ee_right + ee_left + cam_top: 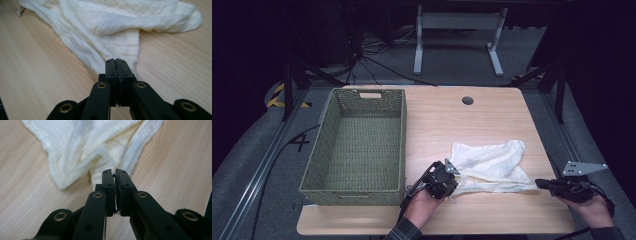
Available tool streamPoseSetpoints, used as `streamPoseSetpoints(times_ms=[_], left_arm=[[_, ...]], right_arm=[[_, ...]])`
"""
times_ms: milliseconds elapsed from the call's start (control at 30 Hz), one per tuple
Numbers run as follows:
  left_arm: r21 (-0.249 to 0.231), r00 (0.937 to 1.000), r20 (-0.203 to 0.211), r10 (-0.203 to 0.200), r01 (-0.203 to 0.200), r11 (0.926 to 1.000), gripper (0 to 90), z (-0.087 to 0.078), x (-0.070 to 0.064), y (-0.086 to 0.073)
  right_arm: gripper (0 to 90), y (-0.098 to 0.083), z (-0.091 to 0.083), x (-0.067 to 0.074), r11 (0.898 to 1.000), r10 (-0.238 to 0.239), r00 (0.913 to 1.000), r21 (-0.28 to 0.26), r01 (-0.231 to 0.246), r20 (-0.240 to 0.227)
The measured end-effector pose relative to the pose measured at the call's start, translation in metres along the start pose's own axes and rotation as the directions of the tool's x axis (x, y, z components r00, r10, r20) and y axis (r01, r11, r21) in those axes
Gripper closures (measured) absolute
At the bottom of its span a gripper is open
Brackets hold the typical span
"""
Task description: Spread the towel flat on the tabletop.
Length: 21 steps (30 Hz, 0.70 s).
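A crumpled white cloth (pixel 492 162) lies on the near right part of the wooden table (pixel 447 120). My left gripper (pixel 457 185) is at the cloth's near left corner, jaws shut, and the cloth (pixel 82 147) bunches into a fold that runs right into my left gripper (pixel 115 171) tips. My right gripper (pixel 538 184) is at the near right corner, which is drawn out to a point toward it. In the right gripper view my right gripper (pixel 115 60) is shut on the thin edge of the cloth (pixel 112 30). Both corners lie low on the tabletop.
A green woven basket (pixel 403 140), with nothing in it, stands on the left half of the table, close beside the left hand. A round cable hole (pixel 467 100) is near the far edge. The table's right edge runs just under the right hand. Cables and a desk frame (pixel 457 22) lie on the floor beyond.
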<state>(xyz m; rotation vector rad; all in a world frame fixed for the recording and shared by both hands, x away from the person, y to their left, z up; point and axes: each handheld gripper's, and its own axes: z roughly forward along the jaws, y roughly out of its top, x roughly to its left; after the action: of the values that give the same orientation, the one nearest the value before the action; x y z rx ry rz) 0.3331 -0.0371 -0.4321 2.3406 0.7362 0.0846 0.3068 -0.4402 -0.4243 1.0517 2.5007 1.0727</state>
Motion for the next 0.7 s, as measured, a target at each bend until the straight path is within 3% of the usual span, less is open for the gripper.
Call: streamPoseSetpoints(times_ms=[167, 300, 400, 500, 700], left_arm=[[0.044, 0.9991, -0.038, 0.017, -0.016, 0.9989, 86.1, 0.019, 0.005, 0.004], [0.060, 0.9979, -0.059, 0.027, -0.024, 0.9979, 86.2, 0.025, 0.010, 0.004], [0.066, 0.9963, -0.083, 0.020, -0.014, 0.9977, 86.8, 0.023, 0.014, 0.003], [0.061, 0.9956, -0.093, 0.015, -0.010, 0.9981, 86.8, 0.021, 0.016, 0.002], [0.042, 0.9965, -0.083, -0.003, 0.006, 0.9991, 86.0, 0.016, 0.015, 0.000]], right_arm=[[89.3, -0.003, 0.015, -0.003, 0.998, -0.003, 1.0000, 0.058, 0.003, 0.001], [89.3, 0.002, 0.025, -0.009, 0.997, -0.008, 0.9997, 0.075, 0.006, 0.022], [89.3, 0.009, 0.039, -0.019, 0.996, -0.019, 0.9987, 0.091, 0.015, 0.048], [89.3, 0.013, 0.044, -0.022, 0.996, -0.012, 0.9991, 0.086, 0.008, 0.042], [89.0, 0.012, 0.038, -0.021, 0.998, -0.017, 0.9989, 0.066, 0.014, 0.044]])
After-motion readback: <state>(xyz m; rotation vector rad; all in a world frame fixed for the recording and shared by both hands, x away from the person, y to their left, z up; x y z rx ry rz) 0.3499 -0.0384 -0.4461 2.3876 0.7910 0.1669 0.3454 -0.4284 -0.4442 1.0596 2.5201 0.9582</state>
